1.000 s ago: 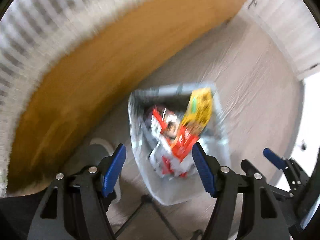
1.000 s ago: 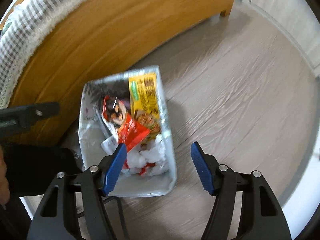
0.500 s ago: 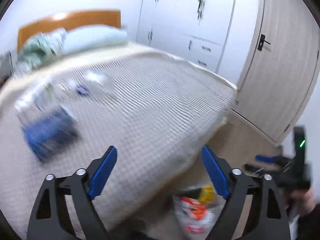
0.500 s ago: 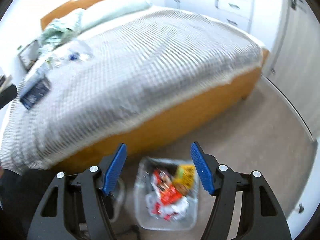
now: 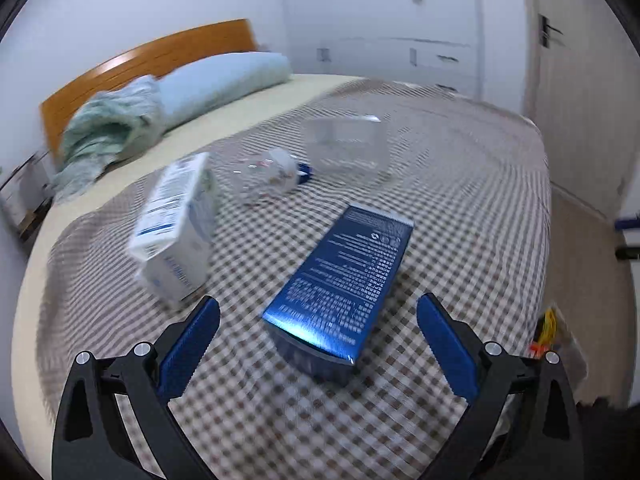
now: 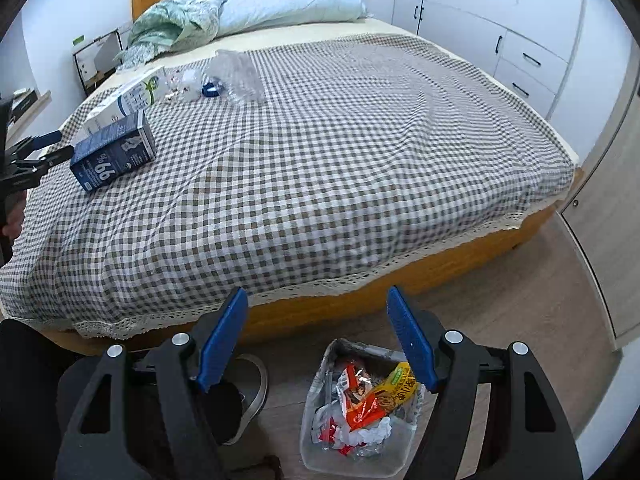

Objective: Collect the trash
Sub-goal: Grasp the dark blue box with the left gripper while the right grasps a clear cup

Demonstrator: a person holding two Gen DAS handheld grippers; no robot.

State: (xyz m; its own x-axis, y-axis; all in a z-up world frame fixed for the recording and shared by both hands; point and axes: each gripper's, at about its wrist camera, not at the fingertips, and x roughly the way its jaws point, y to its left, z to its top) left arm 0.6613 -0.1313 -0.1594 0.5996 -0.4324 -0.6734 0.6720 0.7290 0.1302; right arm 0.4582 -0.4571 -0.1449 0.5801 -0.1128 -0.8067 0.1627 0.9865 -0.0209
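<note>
blue box (image 5: 342,284) on bed (image 5: 460,184), cartons nearby

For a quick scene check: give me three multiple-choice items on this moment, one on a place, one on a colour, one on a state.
1. Where does the trash bin stand?
A. on the bed
B. on the floor beside the bed
C. on a shelf

2. What colour is the box nearest the left gripper?
A. blue
B. red
C. green

3. How does the clear bottle rest?
A. upright
B. on its side
C. inside the bin

Answers: 1 B, the right wrist view shows it on the floor by the bed frame; 2 A, its printed face is dark blue; 3 B, it rests flat on the checked cover.
</note>
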